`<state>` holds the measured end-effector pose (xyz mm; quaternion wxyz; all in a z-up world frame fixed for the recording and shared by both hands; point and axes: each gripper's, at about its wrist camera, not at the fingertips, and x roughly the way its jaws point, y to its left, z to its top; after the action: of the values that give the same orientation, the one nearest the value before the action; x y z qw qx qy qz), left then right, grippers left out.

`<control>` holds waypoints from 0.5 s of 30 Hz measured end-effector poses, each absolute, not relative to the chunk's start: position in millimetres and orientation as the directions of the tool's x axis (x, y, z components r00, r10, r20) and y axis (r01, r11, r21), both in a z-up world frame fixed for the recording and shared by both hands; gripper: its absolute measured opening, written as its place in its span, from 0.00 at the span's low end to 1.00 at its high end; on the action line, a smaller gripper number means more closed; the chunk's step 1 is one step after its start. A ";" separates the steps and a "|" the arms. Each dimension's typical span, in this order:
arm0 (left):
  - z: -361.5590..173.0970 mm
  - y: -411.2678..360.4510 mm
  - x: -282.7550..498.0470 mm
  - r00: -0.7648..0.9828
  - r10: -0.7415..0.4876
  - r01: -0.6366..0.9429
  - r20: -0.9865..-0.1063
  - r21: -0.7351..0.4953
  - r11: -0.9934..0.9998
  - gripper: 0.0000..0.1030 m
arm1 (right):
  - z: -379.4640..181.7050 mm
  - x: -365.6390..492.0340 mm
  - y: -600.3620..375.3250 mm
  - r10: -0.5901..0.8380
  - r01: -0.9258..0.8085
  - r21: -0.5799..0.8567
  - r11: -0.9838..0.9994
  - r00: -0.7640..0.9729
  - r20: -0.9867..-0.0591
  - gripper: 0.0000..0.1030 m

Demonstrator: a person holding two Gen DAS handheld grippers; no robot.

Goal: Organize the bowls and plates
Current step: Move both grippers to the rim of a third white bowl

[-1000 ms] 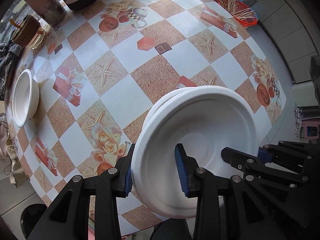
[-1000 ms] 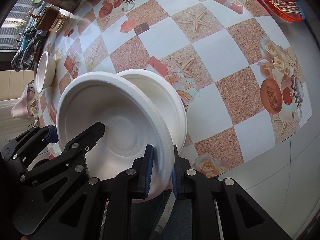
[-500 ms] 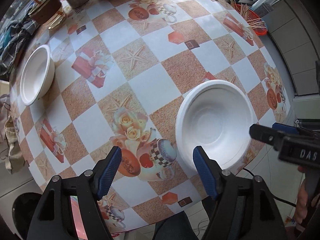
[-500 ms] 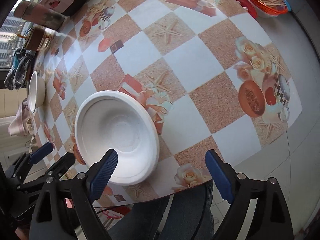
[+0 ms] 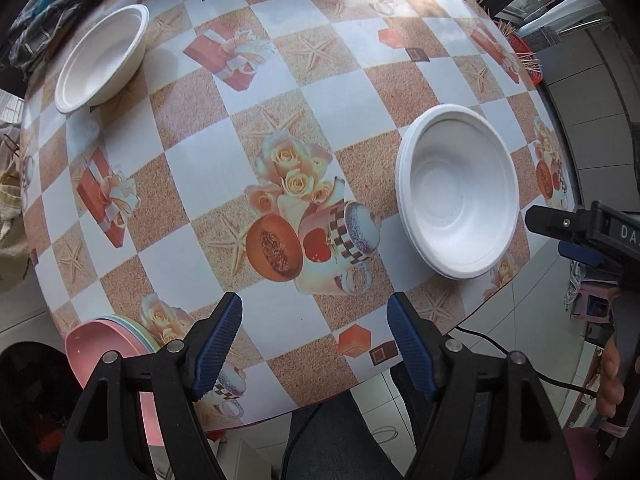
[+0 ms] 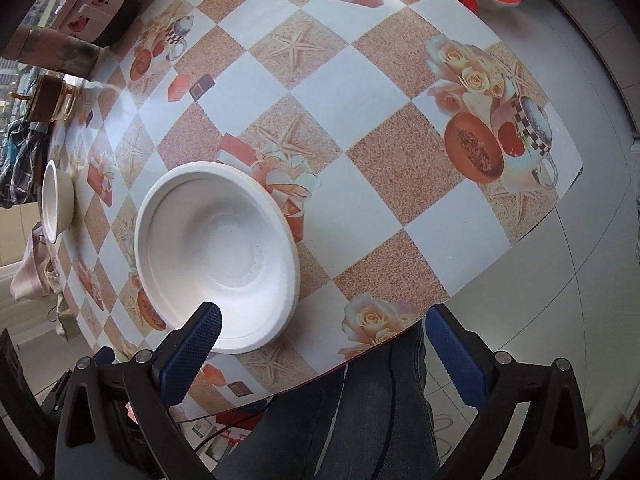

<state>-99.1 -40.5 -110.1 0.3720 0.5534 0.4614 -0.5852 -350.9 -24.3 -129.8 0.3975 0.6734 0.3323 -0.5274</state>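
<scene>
Both grippers — left [image 5: 314,346], right [image 6: 322,346] — fingers just spread, empty, above stacked white bowls [image 6: 216,260] near the table edge [image 6: 500,256].

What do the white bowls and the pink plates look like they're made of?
White bowls: likely moulded paper pulp or foam. The surface is matte and faintly grainy, the rolled rim is thin, and there is no glaze shine. The lone bowl looks the same.
Pink plates: probably plastic, smooth with a slight sheen. Pastel edges are stacked beneath, only partly in view.

Stacked white bowls [image 5: 460,196] upright near table edge, lone white bowl [image 5: 100,58] well apart
</scene>
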 end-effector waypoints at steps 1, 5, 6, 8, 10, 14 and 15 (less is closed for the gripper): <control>-105.5 -42.0 -95.2 -0.119 0.064 0.946 -0.991 -0.133 -0.295 0.76 | -126.5 -346.6 -26.1 0.023 0.871 0.184 -0.455 0.218 -0.976 1.00; -90.3 -47.2 -79.2 -0.141 0.036 0.947 -0.989 -0.145 -0.287 0.76 | -112.6 -329.5 -30.6 -0.007 0.887 0.184 -0.424 0.200 -0.980 1.00; -89.4 -47.2 -76.3 -0.145 0.033 0.947 -0.989 -0.149 -0.285 0.76 | -109.0 -325.8 -30.7 -0.016 0.889 0.186 -0.418 0.198 -0.980 1.00; -88.7 -45.2 -71.7 -0.151 0.034 0.948 -0.988 -0.154 -0.278 0.76 | -102.9 -318.4 -30.9 -0.034 0.892 0.194 -0.408 0.198 -0.980 1.00; -87.5 -47.2 -68.1 -0.155 0.034 0.946 -0.987 -0.158 -0.283 0.76 | -97.2 -311.7 -27.2 -0.053 0.894 0.203 -0.400 0.199 -0.979 1.00; -85.6 -48.0 -69.8 -0.152 0.029 0.938 -0.988 -0.154 -0.311 0.76 | -90.2 -297.6 -18.5 -0.080 0.894 0.232 -0.383 0.219 -0.973 1.00; -84.6 -48.4 -70.5 -0.146 0.027 0.935 -0.989 -0.147 -0.323 0.76 | -89.5 -292.6 -16.4 -0.089 0.892 0.244 -0.379 0.227 -0.970 1.00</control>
<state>-70.5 -48.4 -84.6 0.3717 0.5372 0.4477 -0.6106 -292.6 -16.4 -89.5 0.4586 0.6351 0.3162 -0.5351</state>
